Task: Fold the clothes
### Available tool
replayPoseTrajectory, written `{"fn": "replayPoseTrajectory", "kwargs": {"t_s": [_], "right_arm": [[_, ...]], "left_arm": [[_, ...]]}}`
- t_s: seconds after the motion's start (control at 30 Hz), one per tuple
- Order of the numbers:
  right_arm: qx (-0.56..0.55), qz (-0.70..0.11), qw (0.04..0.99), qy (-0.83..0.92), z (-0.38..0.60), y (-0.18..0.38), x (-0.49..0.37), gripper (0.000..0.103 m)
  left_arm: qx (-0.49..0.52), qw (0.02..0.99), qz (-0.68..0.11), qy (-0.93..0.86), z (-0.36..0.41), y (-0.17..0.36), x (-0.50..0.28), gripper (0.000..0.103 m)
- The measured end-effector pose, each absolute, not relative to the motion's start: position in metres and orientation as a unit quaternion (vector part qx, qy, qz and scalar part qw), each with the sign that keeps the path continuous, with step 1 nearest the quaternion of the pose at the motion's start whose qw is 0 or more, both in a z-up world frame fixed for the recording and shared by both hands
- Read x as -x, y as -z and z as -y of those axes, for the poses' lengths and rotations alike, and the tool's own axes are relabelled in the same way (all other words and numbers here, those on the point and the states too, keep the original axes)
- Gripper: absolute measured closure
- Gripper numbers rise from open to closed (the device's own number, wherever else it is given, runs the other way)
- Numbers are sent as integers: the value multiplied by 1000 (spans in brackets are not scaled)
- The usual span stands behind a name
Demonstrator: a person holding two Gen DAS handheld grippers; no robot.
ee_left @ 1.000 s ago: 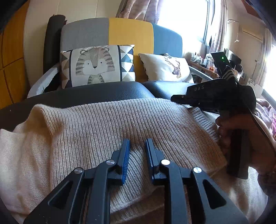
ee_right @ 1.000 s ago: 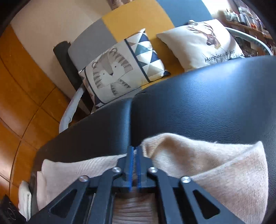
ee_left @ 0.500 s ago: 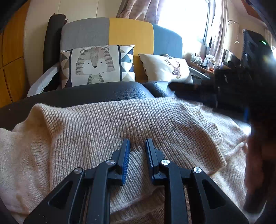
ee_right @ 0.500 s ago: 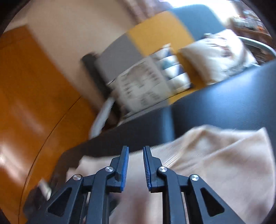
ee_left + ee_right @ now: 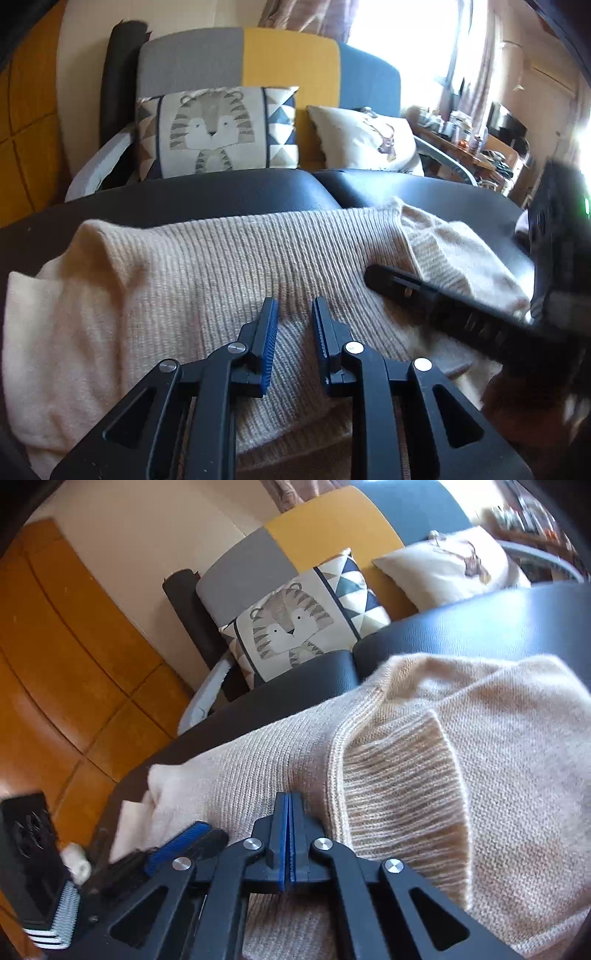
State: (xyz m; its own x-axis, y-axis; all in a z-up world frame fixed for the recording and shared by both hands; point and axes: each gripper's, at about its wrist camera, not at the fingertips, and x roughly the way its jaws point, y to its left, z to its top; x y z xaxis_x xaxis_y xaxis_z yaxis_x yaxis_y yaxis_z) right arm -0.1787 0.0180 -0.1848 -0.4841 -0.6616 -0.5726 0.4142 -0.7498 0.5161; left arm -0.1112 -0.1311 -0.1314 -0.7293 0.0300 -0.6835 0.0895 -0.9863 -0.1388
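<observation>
Since the earlier frames, the right gripper has travelled across the beige sweater; its jaws have just been closing and now stand clenched, pads together, with nothing visible between them. Left gripper sits over the ribbed knit, jaws slightly apart; whether they pinch fabric cannot be told. Sweater location: spread on the black leather cushion. Beyond it, a tiger pillow leans against the sofa backrest.
</observation>
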Motion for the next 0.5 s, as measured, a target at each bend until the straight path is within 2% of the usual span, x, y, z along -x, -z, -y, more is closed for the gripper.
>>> {"fn": "replayPoseTrajectory", "kwargs": {"t_s": [0.2, 0.37, 0.43, 0.5], "right_arm": [[-393, 173, 324, 843, -25, 187, 177, 103], [-392, 177, 325, 842, -26, 187, 175, 103], [-392, 180, 326, 841, -27, 187, 175, 103], [-392, 181, 326, 841, -27, 187, 175, 103]], "left_arm": [[-357, 83, -63, 928, 182, 113, 139, 82], [-423, 149, -120, 886, 254, 138, 158, 82], [-421, 137, -155, 883, 278, 146, 156, 82], [-408, 128, -144, 893, 287, 149, 152, 79]]}}
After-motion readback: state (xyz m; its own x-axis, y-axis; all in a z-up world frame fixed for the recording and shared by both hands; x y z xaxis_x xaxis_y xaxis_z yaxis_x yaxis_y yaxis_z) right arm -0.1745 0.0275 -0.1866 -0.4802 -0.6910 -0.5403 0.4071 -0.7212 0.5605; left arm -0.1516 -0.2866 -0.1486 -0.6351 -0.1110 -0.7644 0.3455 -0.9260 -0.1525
